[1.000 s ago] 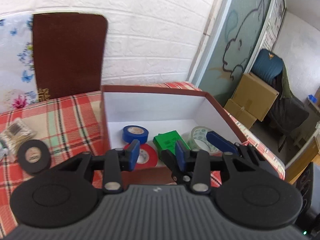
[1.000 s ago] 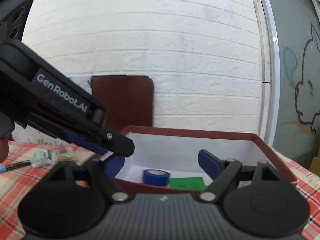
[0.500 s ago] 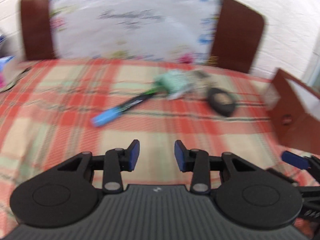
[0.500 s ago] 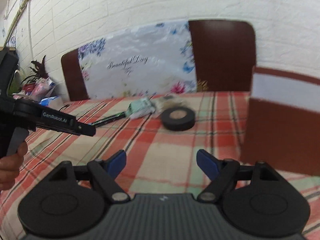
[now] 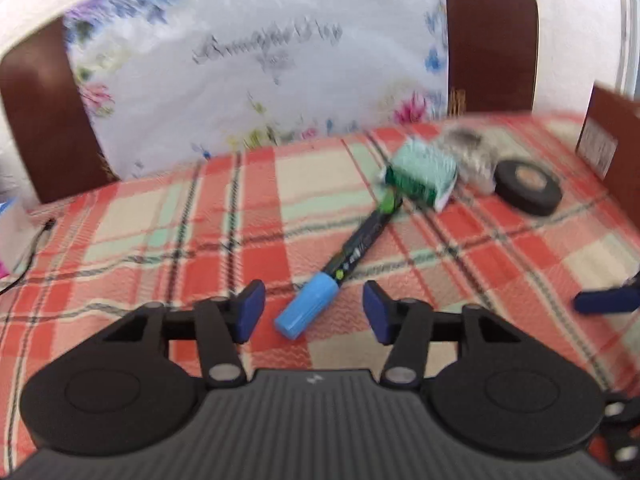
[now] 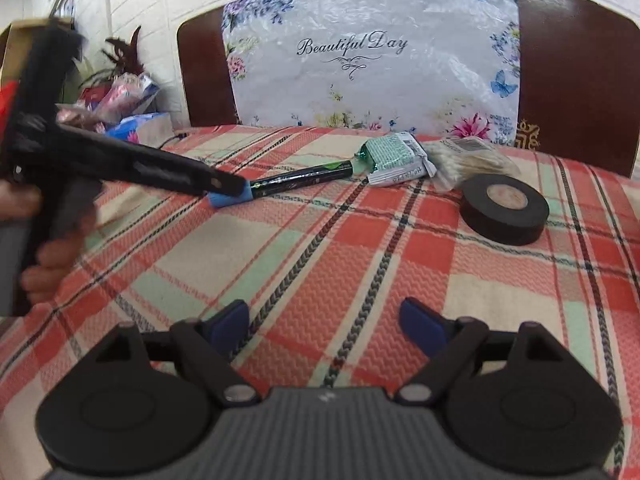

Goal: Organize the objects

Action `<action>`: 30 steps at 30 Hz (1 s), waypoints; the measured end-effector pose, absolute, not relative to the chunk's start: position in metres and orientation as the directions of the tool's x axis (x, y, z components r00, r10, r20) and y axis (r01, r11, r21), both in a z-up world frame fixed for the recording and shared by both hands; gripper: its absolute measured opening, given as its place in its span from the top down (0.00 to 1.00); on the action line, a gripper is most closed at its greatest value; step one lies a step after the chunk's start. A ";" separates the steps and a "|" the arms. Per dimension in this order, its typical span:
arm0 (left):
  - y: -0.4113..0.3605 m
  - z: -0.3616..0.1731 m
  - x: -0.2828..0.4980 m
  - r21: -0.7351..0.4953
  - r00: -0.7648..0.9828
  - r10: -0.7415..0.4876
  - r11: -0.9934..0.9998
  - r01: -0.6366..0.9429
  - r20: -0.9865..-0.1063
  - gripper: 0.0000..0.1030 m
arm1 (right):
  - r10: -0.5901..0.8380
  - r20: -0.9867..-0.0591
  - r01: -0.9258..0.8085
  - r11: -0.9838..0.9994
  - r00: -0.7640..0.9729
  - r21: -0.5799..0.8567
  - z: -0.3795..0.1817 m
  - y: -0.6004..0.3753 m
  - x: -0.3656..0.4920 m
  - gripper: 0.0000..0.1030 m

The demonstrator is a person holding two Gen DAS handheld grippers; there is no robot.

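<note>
The left wrist view is smeared with motion blur, so print on the packets cannot be read there, and the brown cardboard box is cut off at its right edge. The left gripper stands open, its jaws apart with the blue cap of the black marker pen with a green tip lying between them, untouched. Beyond the pen's far end lie a pale green packet, a clear bag of cotton swabs and a black roll of tape on the red plaid cloth. The right gripper is opening its jaws over bare cloth, nothing between them, the tape ahead to their right.
</note>
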State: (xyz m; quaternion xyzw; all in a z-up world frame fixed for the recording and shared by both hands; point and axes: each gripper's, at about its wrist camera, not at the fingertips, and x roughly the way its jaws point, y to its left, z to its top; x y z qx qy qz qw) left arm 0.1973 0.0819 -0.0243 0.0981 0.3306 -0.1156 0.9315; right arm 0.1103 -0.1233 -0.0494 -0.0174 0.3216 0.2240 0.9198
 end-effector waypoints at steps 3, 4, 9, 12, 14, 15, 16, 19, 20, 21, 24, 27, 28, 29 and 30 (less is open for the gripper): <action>0.091 -0.023 0.200 -0.020 0.738 -0.210 0.966 0.258 -0.642 0.81 | 0.414 -0.582 -0.387 0.905 0.700 0.178 -0.048 -0.136 0.111 0.22; 0.090 -0.020 0.195 -0.065 0.720 -0.237 0.964 0.259 -0.652 0.81 | 0.410 -0.578 -0.370 0.909 0.705 0.193 -0.048 -0.141 0.110 0.23; 0.056 -0.024 0.130 -0.114 0.646 -0.399 0.893 0.436 -0.651 0.81 | 0.423 -0.550 -0.294 0.904 0.720 0.309 -0.042 -0.169 0.106 0.26; 0.027 -0.025 0.087 -0.112 0.570 -0.513 0.799 0.591 -0.642 0.81 | 0.428 -0.526 -0.232 0.888 0.736 0.398 -0.037 -0.196 0.095 0.29; 0.005 -0.025 0.065 -0.107 0.481 -0.590 0.696 0.710 -0.649 0.81 | 0.416 -0.512 -0.198 0.882 0.752 0.427 -0.032 -0.213 0.085 0.30; -0.007 -0.025 0.054 -0.072 0.453 -0.607 0.646 0.760 -0.653 0.81 | 0.406 -0.505 -0.187 0.884 0.761 0.429 -0.029 -0.219 0.080 0.31; -0.017 -0.025 0.044 -0.022 0.437 -0.612 0.597 0.802 -0.659 0.81 | 0.397 -0.500 -0.186 0.888 0.770 0.419 -0.026 -0.224 0.076 0.31; -0.024 -0.023 0.037 0.061 0.437 -0.592 0.547 0.835 -0.677 0.78 | 0.361 -0.515 -0.199 0.918 0.777 0.343 -0.019 -0.232 0.064 0.31; -0.020 -0.021 0.042 0.051 0.438 -0.585 0.560 0.827 -0.683 0.78 | 0.374 -0.546 -0.214 0.918 0.750 0.334 -0.020 -0.235 0.062 0.31; -0.014 -0.020 0.049 0.052 0.461 -0.563 0.594 0.803 -0.686 0.74 | 0.382 -0.582 -0.219 0.918 0.718 0.332 -0.025 -0.238 0.062 0.34; 0.007 -0.012 0.066 0.071 0.569 -0.463 0.731 0.679 -0.679 0.66 | 0.416 -0.625 -0.256 0.907 0.660 0.334 -0.039 -0.243 0.048 0.38; 0.035 -0.002 0.074 -0.013 0.598 -0.434 0.816 0.578 -0.674 0.59 | 0.462 -0.608 -0.339 0.887 0.646 0.314 -0.034 -0.243 0.030 0.40; 0.043 0.001 0.073 -0.025 0.607 -0.422 0.833 0.552 -0.673 0.56 | 0.456 -0.601 -0.361 0.889 0.656 0.281 -0.030 -0.241 0.025 0.40; 0.047 0.002 0.073 -0.039 0.609 -0.412 0.847 0.530 -0.678 0.55 | 0.439 -0.598 -0.382 0.895 0.670 0.229 -0.026 -0.239 0.023 0.39; 0.046 0.003 0.076 -0.069 0.598 -0.412 0.857 0.511 -0.687 0.55 | 0.423 -0.596 -0.406 0.898 0.682 0.172 -0.022 -0.235 0.024 0.39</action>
